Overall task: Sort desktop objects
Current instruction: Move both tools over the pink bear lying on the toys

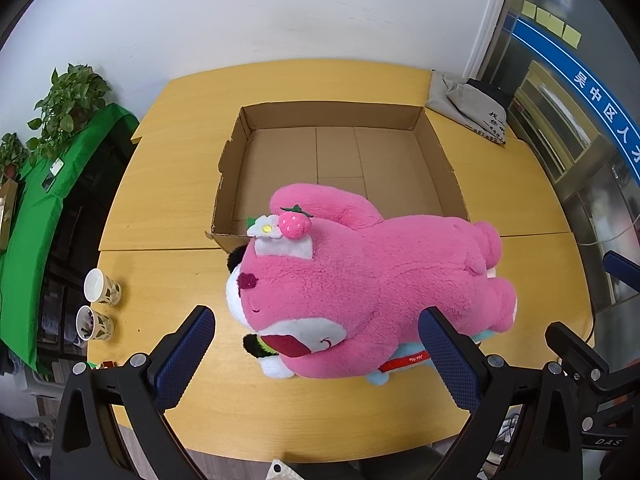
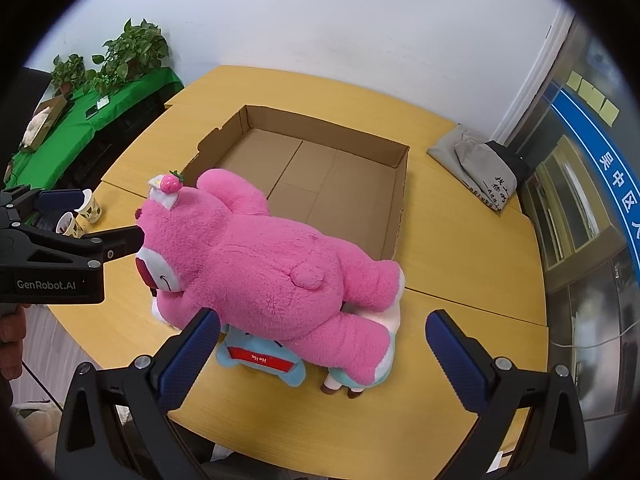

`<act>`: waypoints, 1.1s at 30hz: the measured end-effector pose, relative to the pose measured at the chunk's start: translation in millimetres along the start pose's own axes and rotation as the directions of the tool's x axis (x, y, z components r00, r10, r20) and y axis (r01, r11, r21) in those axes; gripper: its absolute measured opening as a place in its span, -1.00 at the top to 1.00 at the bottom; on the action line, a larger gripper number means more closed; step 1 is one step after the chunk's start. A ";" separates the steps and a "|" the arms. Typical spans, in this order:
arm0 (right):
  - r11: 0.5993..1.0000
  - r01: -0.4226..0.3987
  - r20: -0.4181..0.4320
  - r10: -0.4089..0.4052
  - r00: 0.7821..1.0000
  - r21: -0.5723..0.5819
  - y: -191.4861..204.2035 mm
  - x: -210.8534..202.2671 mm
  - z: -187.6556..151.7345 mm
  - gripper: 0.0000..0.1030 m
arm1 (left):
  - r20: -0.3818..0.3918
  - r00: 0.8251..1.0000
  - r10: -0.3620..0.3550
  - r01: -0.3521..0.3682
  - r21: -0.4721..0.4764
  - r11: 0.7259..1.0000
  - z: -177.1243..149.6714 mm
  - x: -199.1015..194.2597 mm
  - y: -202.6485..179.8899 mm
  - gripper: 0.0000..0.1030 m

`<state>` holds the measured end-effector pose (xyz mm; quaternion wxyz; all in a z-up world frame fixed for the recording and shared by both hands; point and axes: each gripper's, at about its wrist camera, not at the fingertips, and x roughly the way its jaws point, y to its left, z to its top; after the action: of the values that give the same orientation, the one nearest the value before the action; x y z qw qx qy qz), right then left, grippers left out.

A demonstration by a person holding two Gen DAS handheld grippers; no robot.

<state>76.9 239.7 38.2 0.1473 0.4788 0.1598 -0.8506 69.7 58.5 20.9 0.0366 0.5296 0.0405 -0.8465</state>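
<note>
Yellow desk [image 1: 168, 208] held a cardboard tray [image 1: 440, 148]; just before it lay the pink bear [image 1: 360, 280]. Left gripper [image 1: 316, 344] and right gripper [image 2: 322, 344] gaped, empty. Best pinch deep into plush, lifting evenly.

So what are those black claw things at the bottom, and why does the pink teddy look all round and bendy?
Those claws are grabbers that a person holds, one in each hand. Each carries a small camera with a wide lens, which bends the picture.

One picture looks along the left gripper, the other along the right gripper. Both are open and hold nothing.

On the yellow table lies a big pink plush bear, resting on a blue plush toy. Behind it sits an empty cardboard box. Two paper cups stand at the left, and a grey bag lies at the far right.
</note>
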 end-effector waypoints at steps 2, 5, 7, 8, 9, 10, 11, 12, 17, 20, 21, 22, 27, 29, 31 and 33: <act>1.000 0.001 0.001 -0.001 1.000 0.002 0.7 -0.3 0.1 -0.99 | 0.000 1.000 -0.001 0.001 0.002 1.000 1.1 -0.2 0.8 -1.00; 1.000 0.002 0.000 -0.002 1.000 0.003 0.4 -0.2 0.0 -0.99 | 0.002 1.000 -0.002 0.002 -0.001 1.000 3.1 0.1 2.8 -1.00; 1.000 0.003 0.001 -0.003 1.000 0.004 -0.2 -0.3 0.5 -0.99 | 0.000 1.000 -0.007 0.007 -0.006 1.000 4.5 1.0 4.0 -1.00; 1.000 0.004 0.002 -0.004 1.000 0.004 -0.5 -0.4 0.9 -0.99 | -0.001 1.000 -0.010 0.010 -0.009 1.000 5.2 1.4 4.5 -1.00; 1.000 0.006 0.003 -0.006 1.000 0.004 -0.9 -0.3 1.4 -0.99 | -0.001 1.000 -0.013 0.013 -0.010 1.000 5.9 1.6 4.6 -1.00; 1.000 0.007 0.003 -0.007 1.000 0.003 -1.3 -0.3 1.7 -0.99 | 0.000 1.000 -0.014 0.014 -0.009 1.000 6.6 1.7 4.4 -1.00; 1.000 0.007 0.004 -0.007 1.000 0.003 -1.7 -0.2 2.1 -0.99 | 0.001 1.000 -0.015 0.015 -0.008 1.000 7.3 1.8 4.2 -1.00; 1.000 0.006 0.004 -0.006 1.000 0.003 -2.1 -0.1 2.5 -0.99 | 0.002 1.000 -0.017 0.017 -0.007 1.000 8.0 1.8 3.8 -1.00; 1.000 0.004 0.007 -0.004 1.000 -0.001 -3.7 1.3 4.6 -0.99 | -0.002 1.000 -0.025 0.025 -0.003 1.000 10.6 4.5 2.1 -1.00; 1.000 0.001 0.006 -0.001 1.000 -0.003 -5.1 2.6 5.8 -0.99 | -0.007 1.000 -0.030 0.030 -0.002 1.000 12.0 7.2 1.5 -1.00; 1.000 -0.001 0.006 0.001 1.000 -0.003 -5.7 3.1 6.2 -0.99 | -0.008 0.999 -0.031 0.031 -0.004 0.999 12.3 8.2 1.8 -1.00; 1.000 -0.001 0.006 0.001 1.000 -0.003 -6.3 3.3 6.5 -0.99 | -0.010 0.999 -0.033 0.033 -0.006 0.999 12.7 9.3 2.4 -1.00; 1.000 -0.030 0.017 0.030 0.999 -0.002 -8.3 5.1 7.6 -0.99 | -0.018 0.999 -0.040 0.039 -0.018 0.999 13.9 15.6 8.1 -1.00; 0.998 -0.067 0.025 0.067 0.997 0.002 -10.2 9.5 5.6 -0.99 | -0.027 0.999 -0.043 0.043 -0.025 0.999 12.8 19.8 12.3 -1.00; 0.995 -0.098 0.023 0.098 0.995 0.001 -13.1 18.6 1.2 -0.99 | -0.039 0.998 -0.044 0.043 -0.033 0.999 10.5 24.2 18.2 -1.00; 0.995 -0.103 -0.001 0.103 0.995 0.001 -16.7 31.3 -4.7 -0.99 | -0.050 0.998 -0.049 0.047 -0.041 0.998 8.0 29.3 24.5 -1.00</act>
<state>58.2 253.6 11.1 0.1904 0.4872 0.1345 -0.8416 52.2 32.7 -2.7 0.0257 0.5491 0.0709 -0.8324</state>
